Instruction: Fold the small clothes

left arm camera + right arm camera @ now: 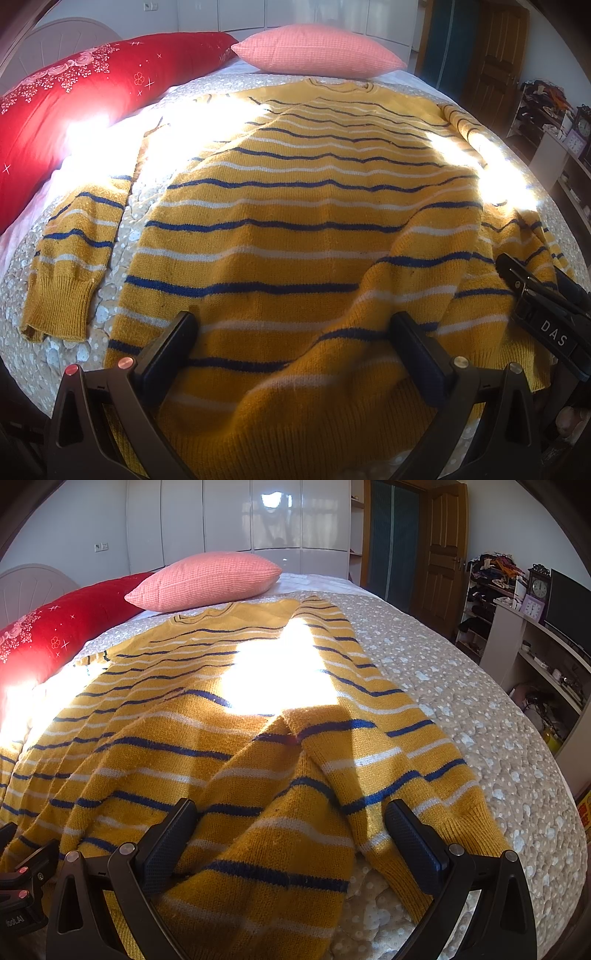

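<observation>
A mustard-yellow sweater [295,206] with blue and white stripes lies spread on the bed, collar far, hem near. Its left sleeve [70,258] lies flat beside the body. My left gripper [295,332] is open, its fingers standing wide over the raised bottom hem. The right gripper shows at the right edge of the left wrist view [532,295]. In the right wrist view the sweater [207,775] is rumpled, with its right sleeve [391,760] lying beside the body. My right gripper [291,819] is open over the hem's right corner.
The bed has a beige dotted quilt [480,716]. A red pillow [74,110] and a pink pillow [317,48] lie at the head. A shelf unit with clocks [535,590] and a wooden door [439,546] stand to the right. Bright sun patches cross the sweater.
</observation>
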Tool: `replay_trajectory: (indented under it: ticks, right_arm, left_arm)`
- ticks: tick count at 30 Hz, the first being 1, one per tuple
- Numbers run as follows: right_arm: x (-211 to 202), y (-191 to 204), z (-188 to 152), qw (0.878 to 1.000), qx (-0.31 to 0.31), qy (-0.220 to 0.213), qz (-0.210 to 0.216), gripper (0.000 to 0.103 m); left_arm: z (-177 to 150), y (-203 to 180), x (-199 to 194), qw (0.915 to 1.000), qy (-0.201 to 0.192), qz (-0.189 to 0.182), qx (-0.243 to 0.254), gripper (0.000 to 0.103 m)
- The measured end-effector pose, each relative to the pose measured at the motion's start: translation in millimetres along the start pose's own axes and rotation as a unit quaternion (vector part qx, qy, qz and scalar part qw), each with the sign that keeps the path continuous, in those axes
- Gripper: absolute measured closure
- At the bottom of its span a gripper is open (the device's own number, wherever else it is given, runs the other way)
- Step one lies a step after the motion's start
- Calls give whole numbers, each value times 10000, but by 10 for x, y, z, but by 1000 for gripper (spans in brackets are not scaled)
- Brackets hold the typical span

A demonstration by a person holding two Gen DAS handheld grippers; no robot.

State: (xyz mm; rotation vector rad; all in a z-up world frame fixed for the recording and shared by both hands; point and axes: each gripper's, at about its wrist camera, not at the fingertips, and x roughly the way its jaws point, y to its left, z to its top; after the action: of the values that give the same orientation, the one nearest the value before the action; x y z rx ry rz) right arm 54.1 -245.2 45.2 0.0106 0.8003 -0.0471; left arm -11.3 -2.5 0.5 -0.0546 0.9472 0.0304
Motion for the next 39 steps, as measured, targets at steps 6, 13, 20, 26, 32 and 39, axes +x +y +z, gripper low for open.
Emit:
replay_trajectory:
  ticks: [6, 13, 20, 26, 32, 39]
  right_arm:
    - [4, -4, 4, 10000, -4, -2, -4, 0]
    - [-1, 9, -11, 10000, -3, -9, -11, 0]
    - [3, 3, -7, 10000, -4, -9, -15, 0]
    - [0, 9, -12, 10000, -5, -12, -17, 0]
    - [0, 8, -12, 10000, -6, -13, -21, 0]
    - [3, 4, -12, 10000, -9, -16, -25, 0]
  left_arm:
    - [17, -6, -11, 10000, -12, 4, 0, 0]
    - [12, -9, -14, 10000, -23, 5, 0, 0]
    - [11, -8, -19, 10000, -37, 5, 3, 0]
    - [13, -8, -21, 10000, -48, 5, 4, 0]
    - [25, -12, -23, 10000, -61, 8, 4, 0]
    - [29, -14, -27, 10000, -73, 10, 7, 0]
